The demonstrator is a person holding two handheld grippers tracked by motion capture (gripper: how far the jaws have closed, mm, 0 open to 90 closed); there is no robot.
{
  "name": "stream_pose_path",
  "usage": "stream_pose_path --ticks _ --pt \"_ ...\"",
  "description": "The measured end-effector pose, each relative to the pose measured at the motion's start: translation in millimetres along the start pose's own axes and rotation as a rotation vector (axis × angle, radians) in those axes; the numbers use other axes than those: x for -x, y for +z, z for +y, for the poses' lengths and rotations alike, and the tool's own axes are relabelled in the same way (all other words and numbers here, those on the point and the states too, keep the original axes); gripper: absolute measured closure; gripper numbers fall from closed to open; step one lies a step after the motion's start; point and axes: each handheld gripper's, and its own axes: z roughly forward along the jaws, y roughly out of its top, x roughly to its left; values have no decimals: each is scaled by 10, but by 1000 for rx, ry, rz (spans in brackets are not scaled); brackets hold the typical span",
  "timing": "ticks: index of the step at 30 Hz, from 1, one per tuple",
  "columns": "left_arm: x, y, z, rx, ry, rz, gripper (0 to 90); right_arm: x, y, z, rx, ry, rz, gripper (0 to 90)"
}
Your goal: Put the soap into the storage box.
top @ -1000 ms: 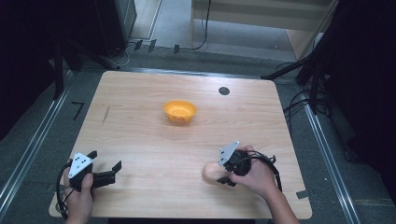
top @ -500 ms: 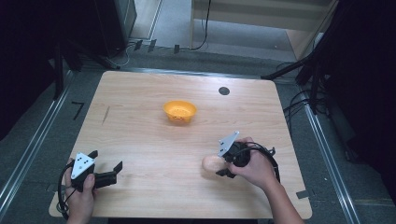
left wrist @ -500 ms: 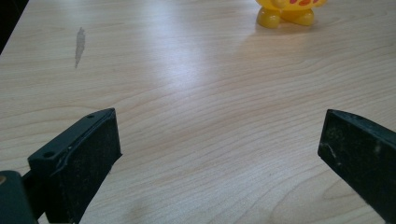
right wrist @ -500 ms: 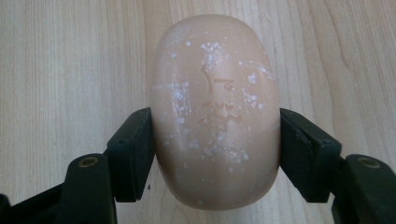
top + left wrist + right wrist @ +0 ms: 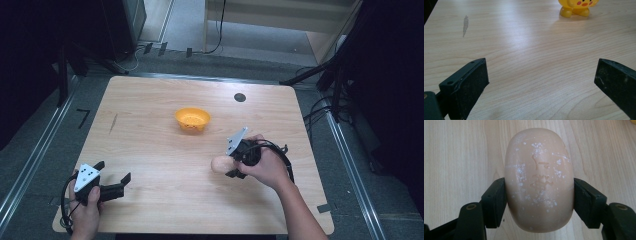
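Right gripper view has the right gripper (image 5: 539, 197) clamped across the tan soap bar (image 5: 539, 180) mid-frame, ready for the orange bowl (image 5: 192, 119), while the left gripper (image 5: 111, 181) idles lower left, jaws apart.

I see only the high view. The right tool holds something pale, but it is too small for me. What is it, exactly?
Observer: In the right gripper view it is an oval, peach-coloured soap bar, with white flecks and a stamped mark on its face.
Operator: Is the grip firm?
Observer: Both jaws of the right tool press flat on the bar's two long sides, at about the middle.
Operator: And the orange bowl, is it a plain one?
Observer: The left gripper view shows the orange bowl standing on small rounded feet, with pink spots on its front. The left tool is wide open above bare table.
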Motion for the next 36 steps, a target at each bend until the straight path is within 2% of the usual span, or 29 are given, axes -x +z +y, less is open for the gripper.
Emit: stream_pose_path --ticks 24,25,36 --pt "-2 -10 -4 1 5 -9 0 341 7 291 20 18 6 336" --pt "1 -11 -4 2 9 -9 0 359 8 299 27 7 4 336" --pt "3 -12 -5 3 9 -11 0 493 -49 400 42 30 -6 336"
